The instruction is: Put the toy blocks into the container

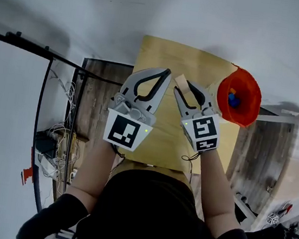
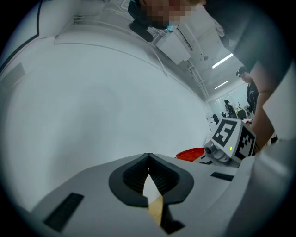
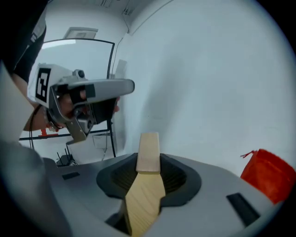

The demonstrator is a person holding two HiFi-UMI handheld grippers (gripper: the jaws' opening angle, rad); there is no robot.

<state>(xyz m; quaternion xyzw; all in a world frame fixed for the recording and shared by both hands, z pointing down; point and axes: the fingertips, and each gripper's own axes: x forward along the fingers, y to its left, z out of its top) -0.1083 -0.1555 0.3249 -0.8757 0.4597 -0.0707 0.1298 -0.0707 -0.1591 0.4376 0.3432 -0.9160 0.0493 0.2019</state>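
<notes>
Person's black top (image 1: 148, 214) fills the near side of the head view, w/ both grippers held out over the wooden tabletop (image 1: 166, 53). Left gripper (image 1: 166, 74): jaws closed tip to tip, nothing btwn them; in the left gripper view only a sliver of tabletop shows through the gap lower down. Right gripper (image 1: 184, 91): jaws clamped on a pale wood block (image 1: 181, 82), whose far end sticks out past the tips, clear of the tabletop. The two grippers sit side by side over the middle of the tabletop, tips close together. Red container (image 1: 241, 96) is at the far right corner, tilted, mouth toward the head cam. Blue & yellow blocks (image 1: 232, 99) lie inside it.
</notes>
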